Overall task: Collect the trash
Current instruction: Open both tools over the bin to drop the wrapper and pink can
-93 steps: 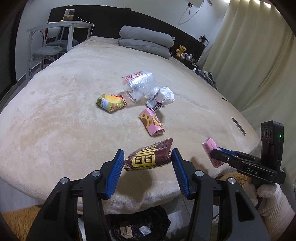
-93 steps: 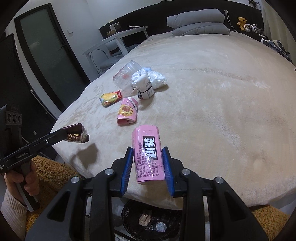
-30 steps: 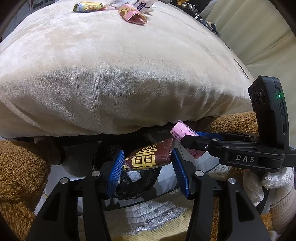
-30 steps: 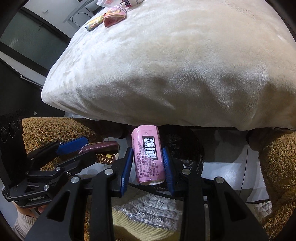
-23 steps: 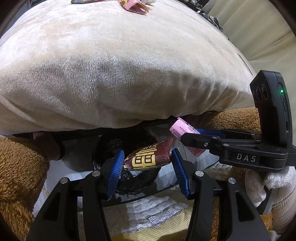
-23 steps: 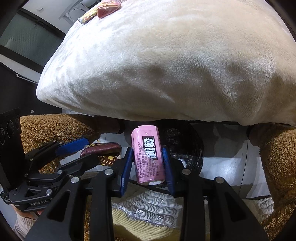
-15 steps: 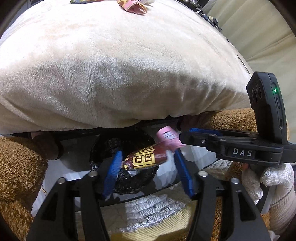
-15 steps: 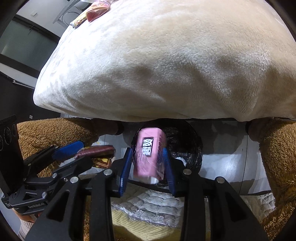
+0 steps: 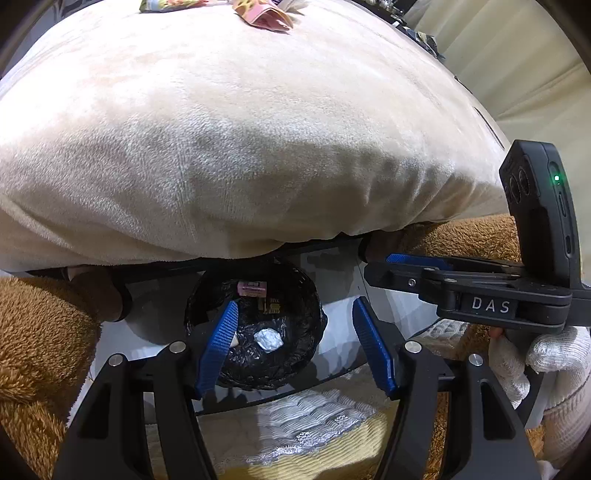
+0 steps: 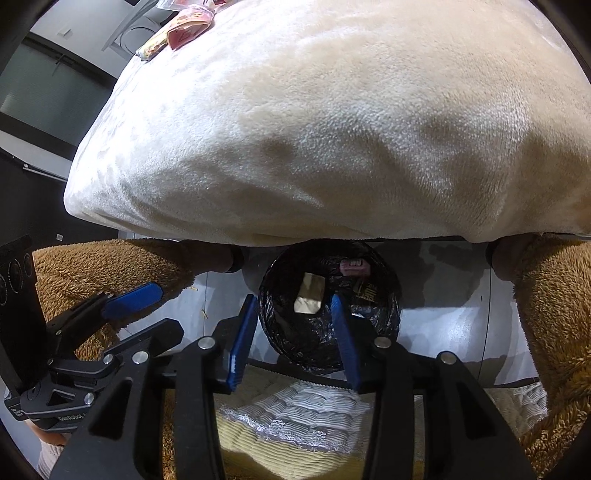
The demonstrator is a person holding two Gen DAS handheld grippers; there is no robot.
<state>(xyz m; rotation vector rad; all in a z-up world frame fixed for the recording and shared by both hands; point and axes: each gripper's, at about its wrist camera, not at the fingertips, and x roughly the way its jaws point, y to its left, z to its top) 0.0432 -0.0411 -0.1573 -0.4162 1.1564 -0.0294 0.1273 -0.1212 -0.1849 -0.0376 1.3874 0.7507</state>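
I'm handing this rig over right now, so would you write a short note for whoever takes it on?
Left gripper: open, empty, above the bin.
Right gripper: jaws opening, nothing between them, also above the bin.
Black-lined bin sits on the floor under the bed edge. Inside: pink packet, brown wrapper, a tan scrap and a foil ball.
Done: pink packet and brown wrapper are binned.
Left: wrappers at the far end of the bed, including a pink one and a yellow one; more may lie out of view.
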